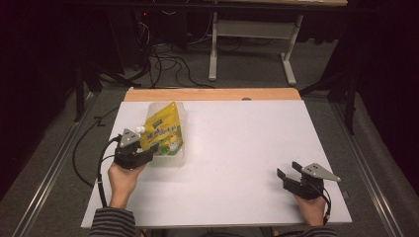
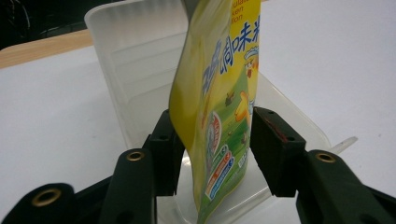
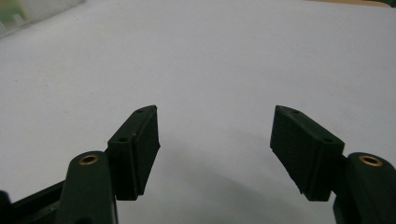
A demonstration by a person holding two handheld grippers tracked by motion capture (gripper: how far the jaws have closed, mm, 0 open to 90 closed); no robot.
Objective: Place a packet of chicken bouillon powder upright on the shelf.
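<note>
From above, your left gripper (image 1: 148, 150) sat at the nine o'clock side of the white table (image 1: 237, 163), its jaws reaching to about one o'clock and set on either side of the lower end of a yellow spouted pouch (image 1: 163, 132). The pouch stood tilted in a clear plastic tray (image 1: 182, 157), its white cap (image 1: 140, 130) just beside the grey plate of that gripper. Your right gripper (image 1: 289, 169) rested at about four o'clock on the table, well apart from the pouch, released and holding nothing. In the left gripper view, the pouch (image 2: 219, 116) hung between the two jaws; the nine o'clock jaw touched its edge, while a narrow gap showed at the three o'clock jaw, so you cannot tell whether it was truly clamped. Blue Chinese characters ran across the pouch at twelve o'clock, with a cartoon picture below; the small print was unreadable. In the right gripper view, the jaws stood wide apart over bare table (image 3: 210, 70).
</note>
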